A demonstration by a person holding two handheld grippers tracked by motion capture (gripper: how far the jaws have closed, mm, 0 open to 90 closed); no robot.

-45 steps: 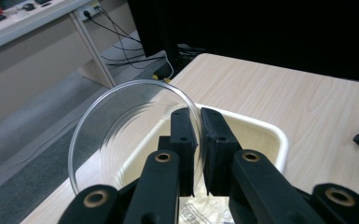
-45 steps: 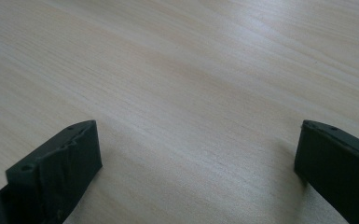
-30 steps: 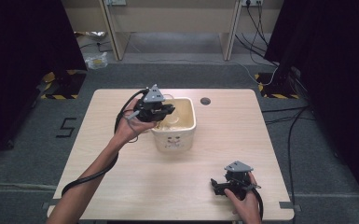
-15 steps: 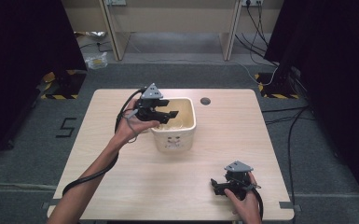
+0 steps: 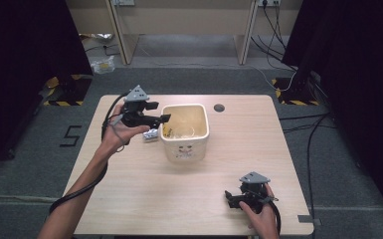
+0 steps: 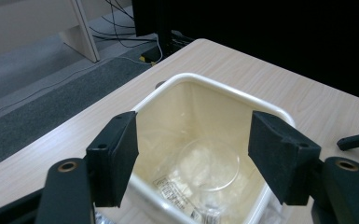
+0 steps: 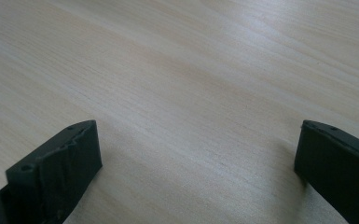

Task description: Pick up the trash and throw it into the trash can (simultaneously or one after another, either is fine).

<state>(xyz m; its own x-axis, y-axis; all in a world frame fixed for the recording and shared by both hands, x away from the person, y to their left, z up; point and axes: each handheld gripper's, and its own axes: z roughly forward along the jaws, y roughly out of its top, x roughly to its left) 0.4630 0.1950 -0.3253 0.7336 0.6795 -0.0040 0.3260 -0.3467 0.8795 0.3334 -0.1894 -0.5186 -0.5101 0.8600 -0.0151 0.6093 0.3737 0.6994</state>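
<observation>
Cream plastic, thin-walled and square-mouthed: the bin stands upright on the table, near the middle of its far edge, with a dark grommet hole just beyond it toward the far right corner. In the high view the left gripper hangs level at the bin's left rim, its tips pointing across the mouth; its jaws have just been opening and nothing lies between them. A small crinkled wrapper lies on the table just beside the bin's left wall, under that gripper. The right gripper rests near the near right corner, well apart from the bin. In the left gripper view the left gripper stands spread, both pads clear of the rim, and straight ahead and below lies the bin; inside it sit a clear round lid or cup and a printed label or packet, loose on the bottom. In the right gripper view the right gripper stands wide apart over bare wood, with nothing between the pads. Judgement: the left hand is much the nearer to both bin and wrapper; the wrapper lies below and behind its tips, so a further pick would call for drawing back and dipping toward the table's left edge.
</observation>
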